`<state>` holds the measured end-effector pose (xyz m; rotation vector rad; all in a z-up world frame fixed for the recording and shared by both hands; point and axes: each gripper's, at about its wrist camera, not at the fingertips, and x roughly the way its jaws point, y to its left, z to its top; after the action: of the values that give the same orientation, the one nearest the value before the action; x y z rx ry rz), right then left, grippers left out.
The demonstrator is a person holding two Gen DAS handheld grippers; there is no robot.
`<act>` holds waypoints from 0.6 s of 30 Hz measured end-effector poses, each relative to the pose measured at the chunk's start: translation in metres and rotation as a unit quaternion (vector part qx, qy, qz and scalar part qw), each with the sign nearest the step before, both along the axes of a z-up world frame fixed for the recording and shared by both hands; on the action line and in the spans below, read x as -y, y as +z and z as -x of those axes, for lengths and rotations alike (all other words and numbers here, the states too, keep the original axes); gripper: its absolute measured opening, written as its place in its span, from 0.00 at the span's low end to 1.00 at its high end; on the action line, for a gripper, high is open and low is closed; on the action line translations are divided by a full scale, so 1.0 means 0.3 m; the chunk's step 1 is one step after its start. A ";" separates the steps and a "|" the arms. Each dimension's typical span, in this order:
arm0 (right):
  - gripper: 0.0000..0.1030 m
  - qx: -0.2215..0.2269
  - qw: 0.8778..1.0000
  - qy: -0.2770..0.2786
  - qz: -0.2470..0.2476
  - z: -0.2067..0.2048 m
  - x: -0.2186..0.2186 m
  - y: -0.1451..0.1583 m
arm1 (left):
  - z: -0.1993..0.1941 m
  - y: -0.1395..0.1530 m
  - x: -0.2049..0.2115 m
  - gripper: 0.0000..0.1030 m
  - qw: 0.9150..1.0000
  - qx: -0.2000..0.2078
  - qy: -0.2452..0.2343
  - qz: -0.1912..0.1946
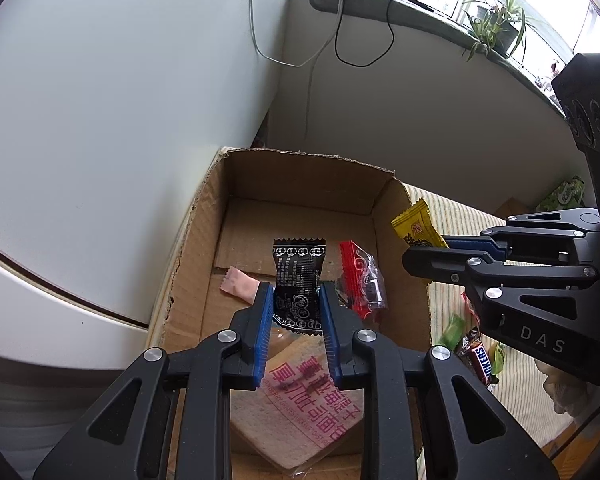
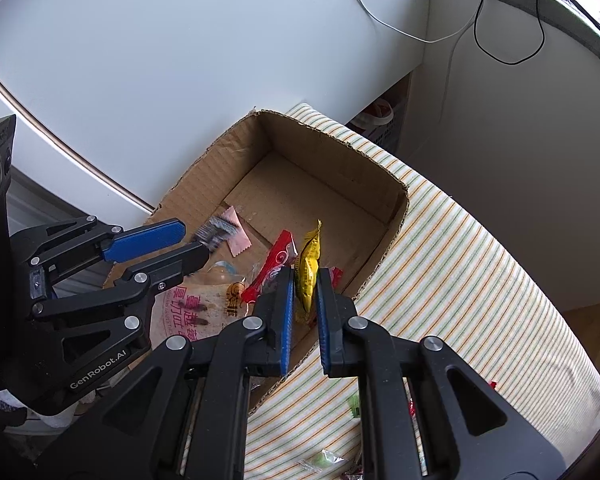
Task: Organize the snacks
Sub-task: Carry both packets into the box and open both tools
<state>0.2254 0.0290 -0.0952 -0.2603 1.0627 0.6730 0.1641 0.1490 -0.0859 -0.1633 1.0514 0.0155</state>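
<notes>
Above the cardboard box [image 1: 188,248], at nine o'clock, our left gripper [image 1: 296,312] clamps a black packet [image 1: 298,280] over the pink wrapper [image 1: 240,286] and red packet [image 1: 358,276] inside. At three o'clock our right gripper [image 2: 305,300] pinches a yellow packet [image 2: 309,264] above the box's right wall, beside the striped cloth [image 2: 460,280].

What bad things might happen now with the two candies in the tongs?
1. The right tongs pinch the yellow foil snack packet near the brown cardboard box's side wall; let go now, it may fall onto the striped cloth.
2. The left tongs squeeze the black printed candy wrapper, and it might get crushed.
3. Both tongs are close and may bump.
</notes>
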 end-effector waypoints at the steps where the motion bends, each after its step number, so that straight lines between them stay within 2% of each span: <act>1: 0.12 0.001 1.000 -0.002 0.000 -0.002 0.002 0.001 | -0.001 0.001 -0.001 0.22 1.000 0.000 0.001 0.000; 3: 0.29 0.005 1.000 -0.005 0.001 -0.003 0.007 0.004 | -0.004 0.003 0.000 0.22 1.000 -0.001 0.001 0.001; 4: 0.45 0.009 1.000 -0.007 0.000 -0.002 0.011 0.008 | -0.003 0.004 -0.001 0.22 1.000 -0.002 0.003 -0.001; 5: 0.57 0.013 1.000 -0.010 -0.002 0.000 0.015 0.013 | -0.002 0.004 -0.004 0.22 1.000 -0.002 0.003 -0.002; 8: 0.62 0.017 1.000 -0.015 -0.005 0.007 0.029 0.026 | 0.002 0.005 -0.007 0.22 1.000 -0.002 0.005 -0.004; 11: 0.72 0.022 0.999 -0.024 -0.006 0.012 0.045 0.036 | 0.009 0.007 -0.005 0.25 1.000 -0.002 0.004 -0.007; 13: 0.73 0.024 0.999 -0.028 -0.008 0.017 0.059 0.043 | 0.018 0.012 -0.003 0.28 1.000 0.000 0.003 -0.009; 18: 0.73 0.026 0.999 -0.041 -0.013 0.035 0.104 0.060 | 0.039 0.029 0.005 0.28 1.000 0.005 0.003 -0.010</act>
<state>0.2149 -0.0020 -0.0772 -0.2108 1.0083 0.6030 0.1524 0.1476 -0.0772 -0.1471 1.0406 0.0305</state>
